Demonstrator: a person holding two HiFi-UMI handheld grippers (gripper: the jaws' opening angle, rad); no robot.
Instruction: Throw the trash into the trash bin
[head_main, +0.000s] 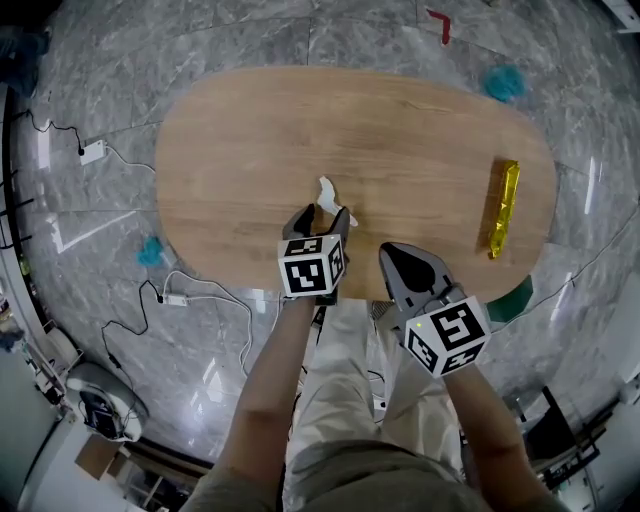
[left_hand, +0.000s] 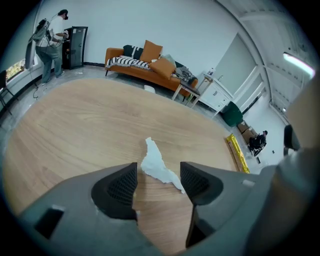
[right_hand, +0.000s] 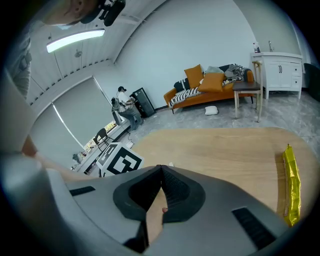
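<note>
**Status.** The left gripper (head_main: 322, 212) is pitched down over the near edge of the wooden surface (head_main: 300, 120), with its jaws spread wide. A crumpled white tissue (left_hand: 156, 165) lies flat on the wood between them — neither pad touches it. The right gripper (right_hand: 160, 172) hangs beside the left, jaws closed tip to tip with nothing in them. A second piece of trash, a long yellow wrapper (head_main: 503, 208), lies at the far right end of the surface, well apart from both grippers. A dark green container (head_main: 512, 298), probably the bin, shows on the floor just past that end.

**Hazards.**
- The tissue is thin and lies low. If the jaws close before their tips reach the wood, the pads are likely to meet above it and come away empty.
- The tissue's narrow tail runs toward the right-hand pad, off centre. A closure there may pinch only a corner, and the piece could slip free on the way to the bin.
- The paper is light. A brush from either jaw could push it toward the near edge and onto the floor.
- Pressing the tips hard into the wood risks scraping or jamming them.

**Markings.** No brand or legible text is visible. The marker cube (head_main: 312, 265) on each gripper carries black-and-white square patterns — not writing. Any print on the wrapper is too small to read.
</note>
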